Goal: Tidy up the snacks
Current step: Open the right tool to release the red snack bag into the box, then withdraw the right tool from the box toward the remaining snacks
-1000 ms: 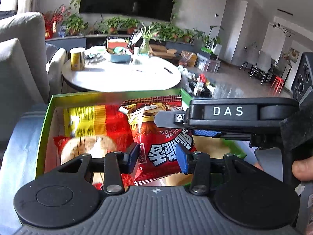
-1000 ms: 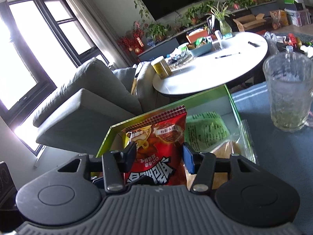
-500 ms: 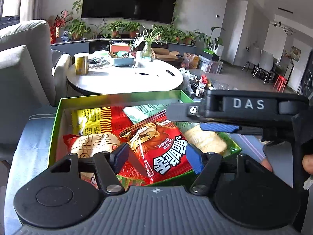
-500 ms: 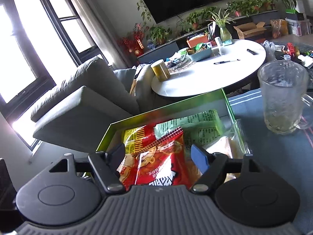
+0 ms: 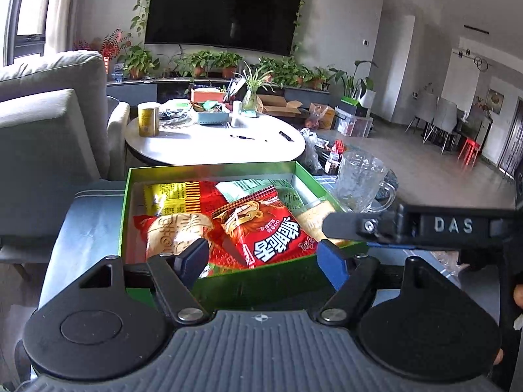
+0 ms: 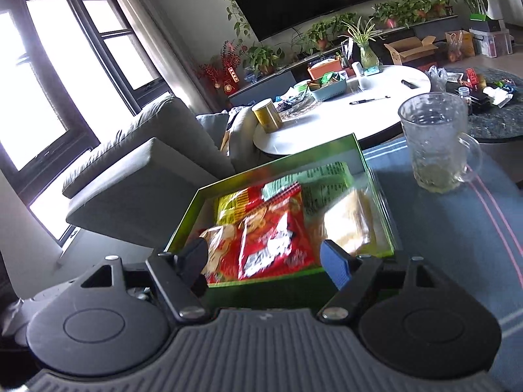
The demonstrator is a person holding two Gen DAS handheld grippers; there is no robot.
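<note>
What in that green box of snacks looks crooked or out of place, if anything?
The red snack bag lies askew in the green box, slanted across the other packets instead of lined up with the walls. It rests on top of the yellow packet and the pale green packet. Nothing looks spilled or torn.

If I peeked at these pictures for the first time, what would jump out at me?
First, the bright green cardboard box in the middle, on a blue cloth, stuffed with snacks. On top lies a shiny red snack bag with a cartoon face, a pale green packet behind it. To the right stands a clear glass mug, and far behind hangs a big black television.
</note>
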